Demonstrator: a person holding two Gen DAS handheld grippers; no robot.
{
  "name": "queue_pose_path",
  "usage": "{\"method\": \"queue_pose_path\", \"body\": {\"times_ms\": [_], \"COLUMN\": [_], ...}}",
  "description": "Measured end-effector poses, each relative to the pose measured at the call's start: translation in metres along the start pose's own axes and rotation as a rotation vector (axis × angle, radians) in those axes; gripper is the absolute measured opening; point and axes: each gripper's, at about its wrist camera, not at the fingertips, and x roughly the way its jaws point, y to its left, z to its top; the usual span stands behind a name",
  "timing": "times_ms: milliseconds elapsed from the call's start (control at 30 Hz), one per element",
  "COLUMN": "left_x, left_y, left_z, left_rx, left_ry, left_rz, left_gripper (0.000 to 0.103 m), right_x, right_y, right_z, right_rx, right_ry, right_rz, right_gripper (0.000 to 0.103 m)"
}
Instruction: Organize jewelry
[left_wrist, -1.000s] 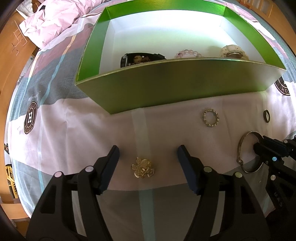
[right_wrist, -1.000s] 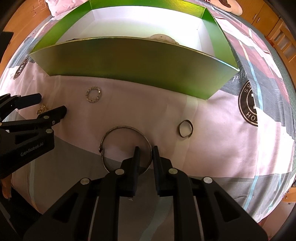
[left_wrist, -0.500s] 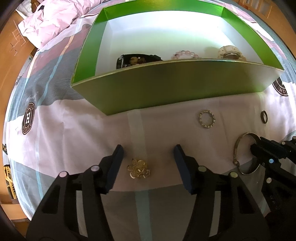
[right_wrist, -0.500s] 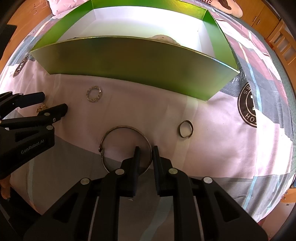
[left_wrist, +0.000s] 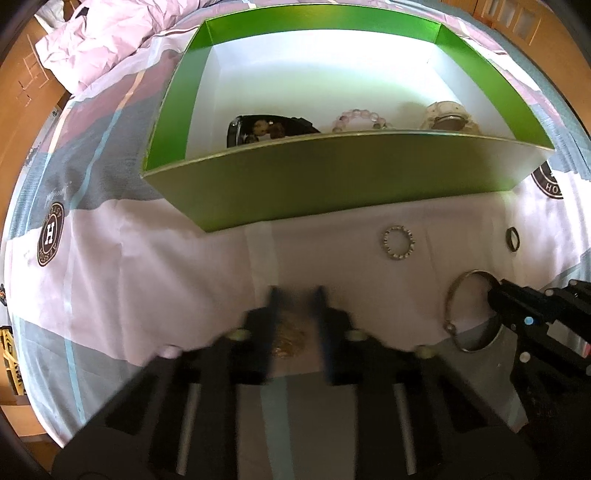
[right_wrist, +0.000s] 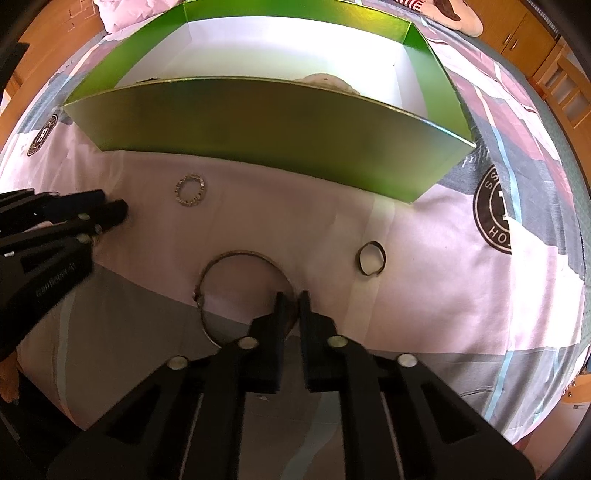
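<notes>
A green box (left_wrist: 332, 181) with a white inside stands on the bed and holds a black band, a pink bead bracelet (left_wrist: 360, 120) and a pale piece. My left gripper (left_wrist: 295, 295) is blurred, its jaws closed in around a gold brooch (left_wrist: 290, 339) on the sheet. My right gripper (right_wrist: 290, 297) is shut on the rim of a large metal bangle (right_wrist: 236, 258) lying on the sheet. A small beaded ring (right_wrist: 191, 191) and a dark ring (right_wrist: 370, 258) lie loose in front of the box.
The bed has a pink, white and grey sheet (left_wrist: 147, 277) with round logos. A crumpled pink duvet (left_wrist: 110, 40) lies at the far left. Wooden furniture (right_wrist: 535, 33) stands beyond the bed at the right.
My left gripper's jaws have closed from wide open to narrow around the gold brooch. My right gripper stays shut on the bangle in the same place.
</notes>
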Motion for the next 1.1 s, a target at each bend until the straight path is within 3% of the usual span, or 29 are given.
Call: {"method": "queue_pose_path", "body": {"times_ms": [233,767,1100], "left_x": [-0.008,-0.018,-0.042], "left_y": [0.002,0.013,0.087], "left_z": [0.001,0.004,0.016], "left_rx": [-0.010,-0.030,-0.241], "left_ry": [-0.018,-0.031,-0.053], "left_rz": [-0.021,-0.056,-0.249], "left_gripper": [0.001,0.001,0.001], "right_x": [-0.006,-0.006,-0.042], "right_y": [-0.001,-0.011,-0.025], "right_z": [0.000,0.006,0.012], "right_rx": [-0.001,0.013,0.052], "right_ry": [-0.021,-0.014,-0.098], "right_rz": [0.016,0.028,0.063], "right_gripper": [0.003,0.003,0.003]}}
